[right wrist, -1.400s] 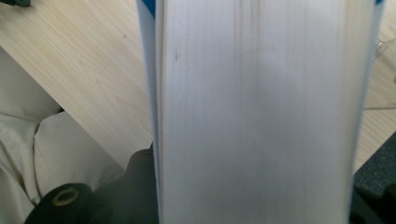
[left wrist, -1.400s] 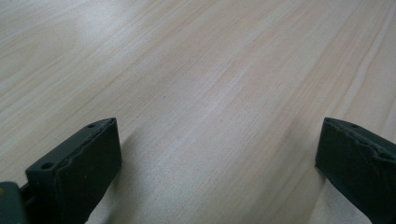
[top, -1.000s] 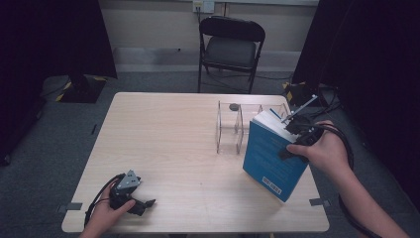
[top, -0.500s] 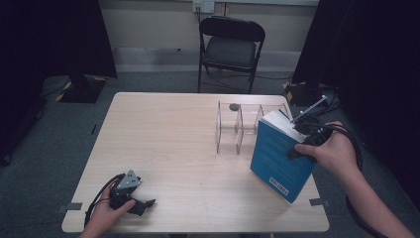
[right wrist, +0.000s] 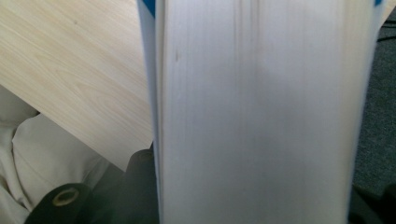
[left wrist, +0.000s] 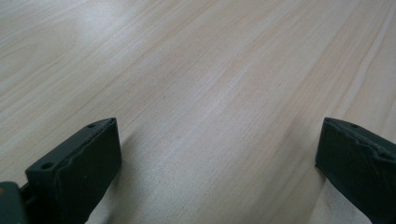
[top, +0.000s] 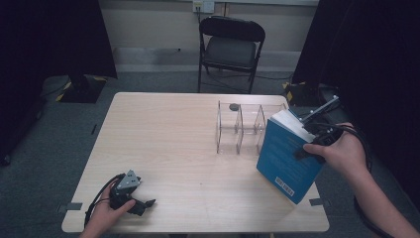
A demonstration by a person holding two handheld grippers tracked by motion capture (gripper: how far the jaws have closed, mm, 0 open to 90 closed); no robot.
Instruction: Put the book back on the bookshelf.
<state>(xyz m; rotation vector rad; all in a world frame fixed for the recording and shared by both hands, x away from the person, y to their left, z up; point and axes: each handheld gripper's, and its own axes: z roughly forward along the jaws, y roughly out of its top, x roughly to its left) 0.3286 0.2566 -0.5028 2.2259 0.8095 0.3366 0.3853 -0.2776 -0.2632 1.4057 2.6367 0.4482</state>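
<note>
Since the earlier frames the blue book [top: 289, 157] has been carried a little toward the right edge of the surface [top: 173, 144] and tipped more steeply, while the left tongs [top: 143, 203] have been kept where they were.

Nearest, at the front left corner, the left tongs are rested low over bare wood, their jaws spread wide with nothing between them.

Farther right, the book is clamped by the right tongs [top: 311, 144] across its thickness near the top; in the right gripper view the page block [right wrist: 252, 112] is seen between the jaws. It is held tilted, its lower corner close to or on the surface near the right edge; which cannot be told.

Beyond it, the clear divider rack [top: 245, 128] is stood just beside the book's upper corner, with a folding chair [top: 232, 47] well behind.

Risk is judged as follows: a heavy book gripped at one end could pivot or slip from the pads; a swing could knock the light rack; a release here could let it topple off the edge.
</note>
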